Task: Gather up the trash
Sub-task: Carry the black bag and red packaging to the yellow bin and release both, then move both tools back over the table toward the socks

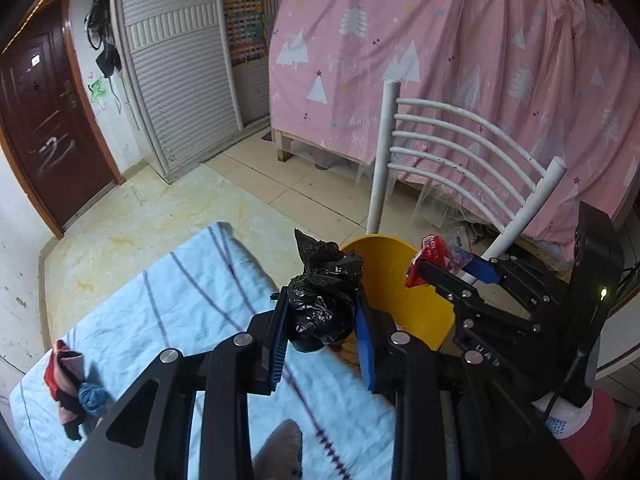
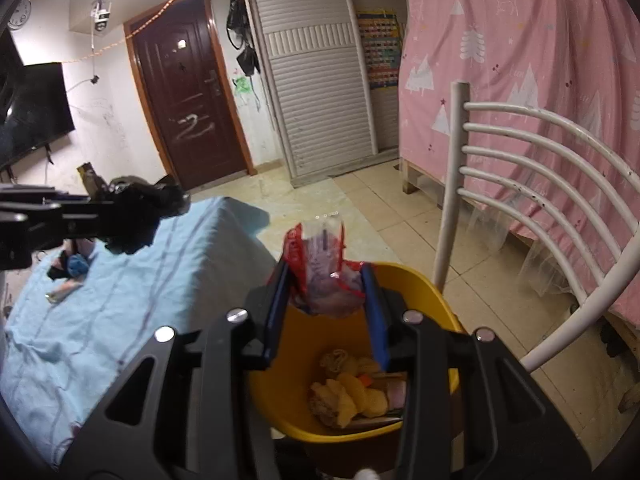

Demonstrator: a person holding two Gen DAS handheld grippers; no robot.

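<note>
Left gripper is angled downward — clamped on a black bag beside the bin. Right gripper is tilted over the bin, clamped on a red wrapper.

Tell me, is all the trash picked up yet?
Some scraps already lie in the yellow plastic bin. The left gripper holds a crumpled black plastic bag; the right gripper holds a red-and-clear wrapper above the bin. Small bits remain on the blue cloth.

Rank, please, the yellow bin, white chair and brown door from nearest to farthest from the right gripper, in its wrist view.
1. Yellow bin, directly below the right gripper.
2. White chair, on the right.
3. Brown door, far left, at the wall.
</note>
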